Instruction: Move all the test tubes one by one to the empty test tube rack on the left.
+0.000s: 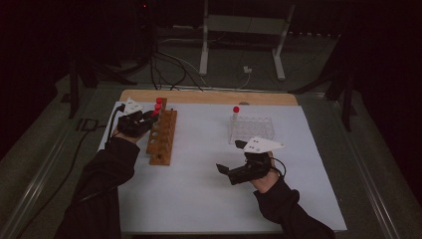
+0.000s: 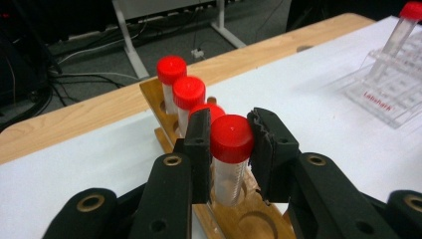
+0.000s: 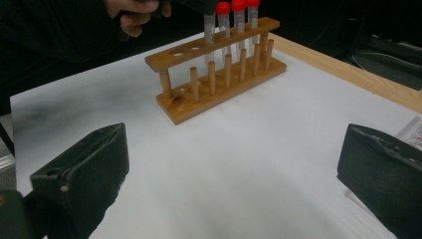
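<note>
A wooden tube rack [image 1: 163,137] stands at the left of the white mat [image 1: 209,199]. My left gripper [image 2: 231,122] is shut on a red-capped tube [image 2: 230,174], which stands upright with its lower end in a hole of the wooden rack [image 2: 249,219]. Three other red-capped tubes [image 2: 189,92] stand in the holes behind it. My right gripper [image 1: 230,157] hovers open over the mat near a clear plastic rack [image 1: 251,129] that holds one red-capped tube [image 1: 236,109]. In the right gripper view the jaws stand wide apart [image 3: 234,169], with the wooden rack [image 3: 219,84] ahead of them.
The mat lies on a wooden tabletop [image 1: 209,97]. Cables and a white metal stand [image 1: 244,45] sit on the floor beyond the table. Two holes at the near end of the wooden rack [image 3: 186,50] hold nothing.
</note>
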Demonstrator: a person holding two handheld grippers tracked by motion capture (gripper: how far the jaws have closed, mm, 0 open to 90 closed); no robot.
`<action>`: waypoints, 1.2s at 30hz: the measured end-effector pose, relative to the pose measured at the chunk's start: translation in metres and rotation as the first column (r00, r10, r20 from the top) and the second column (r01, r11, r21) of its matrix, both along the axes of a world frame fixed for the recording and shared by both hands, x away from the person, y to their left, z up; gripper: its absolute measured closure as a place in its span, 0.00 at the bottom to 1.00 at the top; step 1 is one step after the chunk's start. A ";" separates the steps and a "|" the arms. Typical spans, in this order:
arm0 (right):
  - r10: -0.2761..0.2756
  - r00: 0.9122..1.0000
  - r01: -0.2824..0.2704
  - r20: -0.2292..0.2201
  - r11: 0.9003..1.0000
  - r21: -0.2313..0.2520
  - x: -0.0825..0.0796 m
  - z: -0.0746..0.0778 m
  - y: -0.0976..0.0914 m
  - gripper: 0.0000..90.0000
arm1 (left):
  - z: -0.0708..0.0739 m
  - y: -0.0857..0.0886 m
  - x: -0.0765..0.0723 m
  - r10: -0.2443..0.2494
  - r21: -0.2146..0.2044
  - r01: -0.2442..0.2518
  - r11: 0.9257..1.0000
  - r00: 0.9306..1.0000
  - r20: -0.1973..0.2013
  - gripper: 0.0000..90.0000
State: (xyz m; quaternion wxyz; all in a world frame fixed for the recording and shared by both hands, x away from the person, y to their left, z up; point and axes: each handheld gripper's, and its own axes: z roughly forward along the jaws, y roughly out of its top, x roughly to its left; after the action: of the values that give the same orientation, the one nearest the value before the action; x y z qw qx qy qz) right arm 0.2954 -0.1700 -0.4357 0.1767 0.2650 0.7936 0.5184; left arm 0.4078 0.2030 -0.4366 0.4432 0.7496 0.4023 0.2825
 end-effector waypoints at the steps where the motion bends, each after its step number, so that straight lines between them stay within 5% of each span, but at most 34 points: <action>1: 0.001 1.000 -0.001 0.000 1.000 0.001 0.000 0.000 0.000 0.00 | -0.001 0.000 0.000 0.000 -0.004 0.000 1.000 1.000 -0.003 0.80; 26: 0.004 1.000 -0.004 -0.001 1.000 0.006 0.001 0.001 -0.001 0.00 | -0.008 0.003 -0.001 0.004 -0.017 -0.004 1.000 0.999 -0.035 0.78; 36: -0.033 0.999 0.032 0.029 0.999 0.034 0.006 0.009 -0.009 0.00 | 0.001 0.003 -0.017 -0.043 -0.029 0.042 0.999 0.999 -0.031 0.43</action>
State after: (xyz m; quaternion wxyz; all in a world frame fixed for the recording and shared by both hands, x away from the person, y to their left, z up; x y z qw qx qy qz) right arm 0.3019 -0.1794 -0.4263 0.1924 0.2730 0.7778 0.5324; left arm 0.3912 0.2063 -0.4354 0.4534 0.7559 0.3973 0.2556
